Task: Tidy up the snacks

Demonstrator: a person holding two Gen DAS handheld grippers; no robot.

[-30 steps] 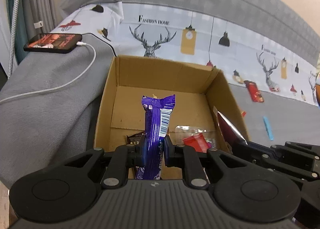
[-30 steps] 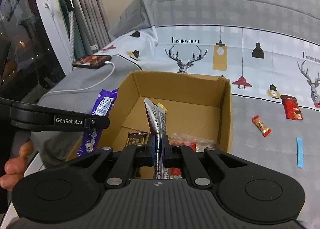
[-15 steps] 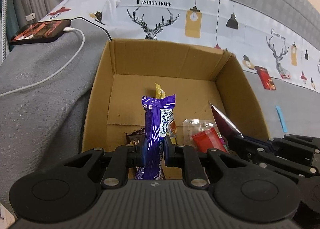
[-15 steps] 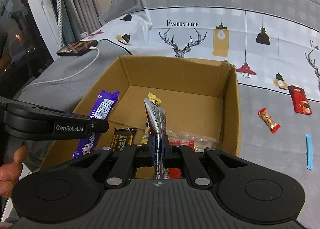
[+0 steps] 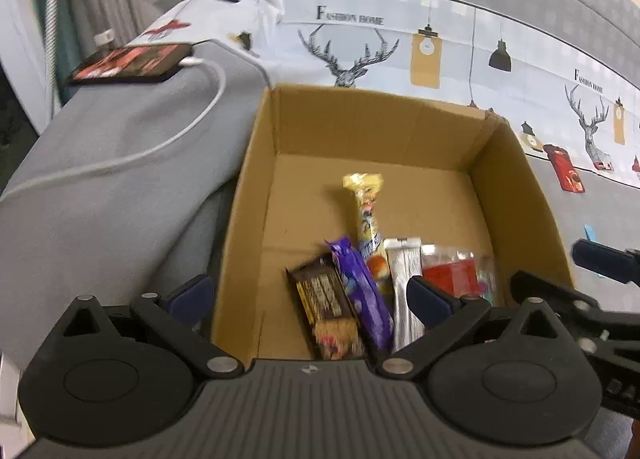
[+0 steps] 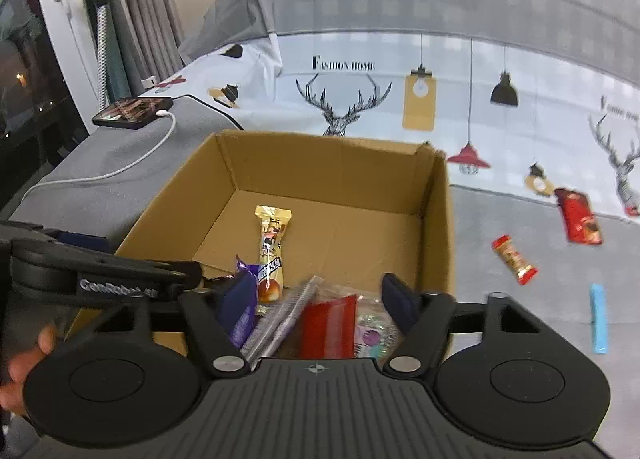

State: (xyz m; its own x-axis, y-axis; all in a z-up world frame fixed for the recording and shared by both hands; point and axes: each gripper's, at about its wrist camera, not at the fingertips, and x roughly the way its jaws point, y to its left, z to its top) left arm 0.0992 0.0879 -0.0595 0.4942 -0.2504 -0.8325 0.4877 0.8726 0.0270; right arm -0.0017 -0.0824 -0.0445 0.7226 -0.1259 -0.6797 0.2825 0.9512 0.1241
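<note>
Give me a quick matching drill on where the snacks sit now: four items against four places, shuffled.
Items:
1. purple bar
2. yellow snack
3. blue stick
4. red pouch

Places:
A. on the bedspread, nearest the camera, right of the cardboard box
B. in the box, reaching farthest toward its back wall
C. on the bedspread, near the printed strip
D. in the box, beside the brown bar

Pairs: 1-D, 2-B, 3-A, 4-C

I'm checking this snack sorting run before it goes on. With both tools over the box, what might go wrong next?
1. The left gripper and right gripper, jaws opening, hang close together over the cardboard box; they might bump.
2. The purple bar and silver packet lie piled near one wall, so later drops may heap up.
3. The red-wrapped candy and blue stick lie outside and might be missed.
</note>
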